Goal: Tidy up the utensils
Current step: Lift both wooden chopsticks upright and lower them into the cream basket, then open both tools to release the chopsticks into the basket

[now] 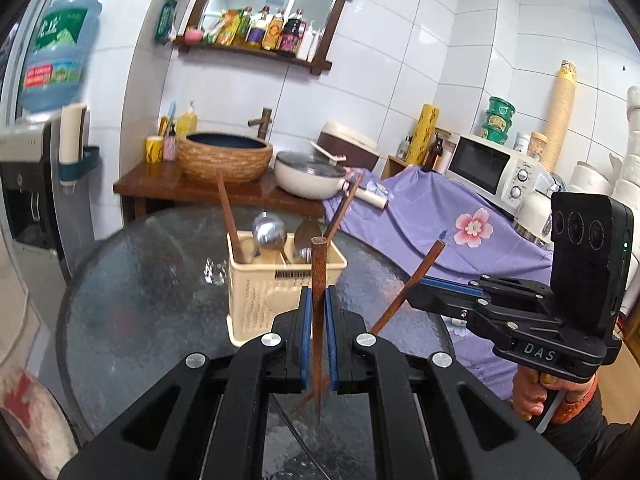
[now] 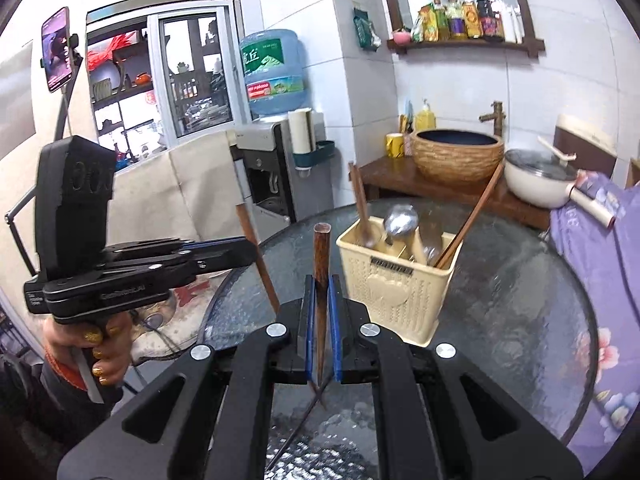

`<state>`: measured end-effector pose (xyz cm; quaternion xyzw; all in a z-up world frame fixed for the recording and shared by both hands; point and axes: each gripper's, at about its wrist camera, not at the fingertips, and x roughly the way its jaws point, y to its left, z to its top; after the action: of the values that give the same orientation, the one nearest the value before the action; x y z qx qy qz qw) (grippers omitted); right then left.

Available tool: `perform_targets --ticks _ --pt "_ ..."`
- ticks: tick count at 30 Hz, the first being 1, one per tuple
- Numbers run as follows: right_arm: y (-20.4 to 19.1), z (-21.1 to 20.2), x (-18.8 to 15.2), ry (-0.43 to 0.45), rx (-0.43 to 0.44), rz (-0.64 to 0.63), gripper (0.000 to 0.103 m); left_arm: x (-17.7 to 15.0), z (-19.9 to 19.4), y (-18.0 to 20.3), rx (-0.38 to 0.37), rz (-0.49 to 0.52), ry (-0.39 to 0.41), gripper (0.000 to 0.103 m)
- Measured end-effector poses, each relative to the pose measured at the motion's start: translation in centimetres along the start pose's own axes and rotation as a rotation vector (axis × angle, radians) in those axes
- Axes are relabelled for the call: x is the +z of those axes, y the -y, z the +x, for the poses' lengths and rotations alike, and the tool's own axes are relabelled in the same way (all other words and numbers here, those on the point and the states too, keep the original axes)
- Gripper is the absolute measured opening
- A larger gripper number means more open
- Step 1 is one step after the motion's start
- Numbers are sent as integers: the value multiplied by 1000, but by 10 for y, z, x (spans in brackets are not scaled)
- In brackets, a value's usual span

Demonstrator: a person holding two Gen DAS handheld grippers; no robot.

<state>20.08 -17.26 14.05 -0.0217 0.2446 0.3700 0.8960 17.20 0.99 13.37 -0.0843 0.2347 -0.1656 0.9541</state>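
Chopstick-clamping claws above round glass table, tiled kitchen.

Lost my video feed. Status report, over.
Left gripper shut on a wooden chopstick; right gripper shut on another chopstick. Cream utensil basket ahead on the glass table. Nothing between.

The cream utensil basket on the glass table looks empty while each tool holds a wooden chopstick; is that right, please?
Not quite: the cream utensil basket already holds spoons and chopsticks, as the right wrist view shows. Each tool does hold a wooden chopstick: left tool, right tool.
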Motion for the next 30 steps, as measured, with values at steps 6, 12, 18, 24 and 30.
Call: perform_targets --ticks 6,12,18,24,30 --pt "8 -3 37 25 -27 -5 7 33 -3 8 37 50 43 7" --pt "15 -5 82 50 -63 -16 7 73 4 17 50 80 66 7" --pt "30 -8 137 128 -117 3 7 127 5 17 61 56 134 7" --pt "48 4 167 178 -186 20 7 166 27 14 152 52 186 7" --pt "72 44 142 126 -205 81 7 143 74 -6 205 14 128 7"
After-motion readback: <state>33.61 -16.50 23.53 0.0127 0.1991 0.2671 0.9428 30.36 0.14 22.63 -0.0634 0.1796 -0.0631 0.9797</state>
